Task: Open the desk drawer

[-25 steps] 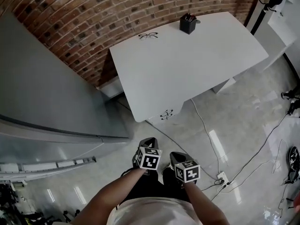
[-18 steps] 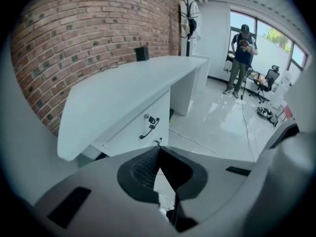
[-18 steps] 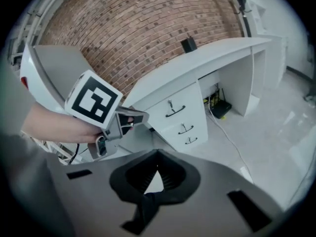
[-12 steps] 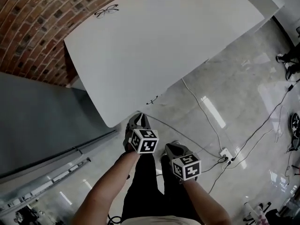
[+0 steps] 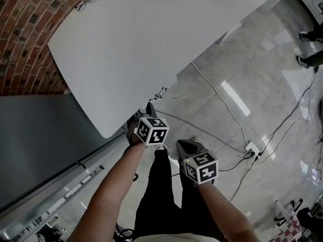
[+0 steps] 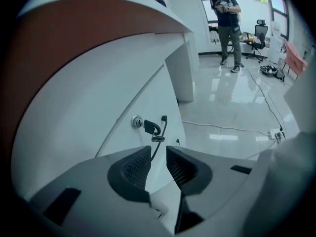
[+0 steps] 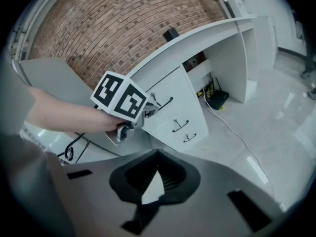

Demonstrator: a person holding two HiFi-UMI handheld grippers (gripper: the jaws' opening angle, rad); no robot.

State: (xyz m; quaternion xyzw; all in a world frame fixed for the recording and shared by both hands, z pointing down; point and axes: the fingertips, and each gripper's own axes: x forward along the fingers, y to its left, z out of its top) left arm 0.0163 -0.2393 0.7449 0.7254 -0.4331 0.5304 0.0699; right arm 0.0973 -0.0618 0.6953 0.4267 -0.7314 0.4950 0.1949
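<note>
The step in hand is judged to be the approach to the handle; the desk drawer (image 6: 148,102) is not yet opened and its front is seen flush in the white unit under the desk (image 5: 151,39).

In the left gripper view the drawer front fills the centre of the frame, with a lock and key (image 6: 143,124) at centre left and the thin black handle (image 6: 159,132) just right of it. The left gripper (image 6: 158,166) is held at the lower centre with its jaws apart. They have just been opening. The lower end of the handle is seen in line with the gap, but no pad is pressed on it.

The right gripper (image 7: 158,157) is kept back at the lower centre of its own view, jaws together and nothing between them; it is pointed towards the drawer stack from farther off.

The next move is judged to call for the left jaws to be carried fully around the handle, closed on it, and then drawn straight back, away from the desk, so that the thin bar is not slipped off.
</note>
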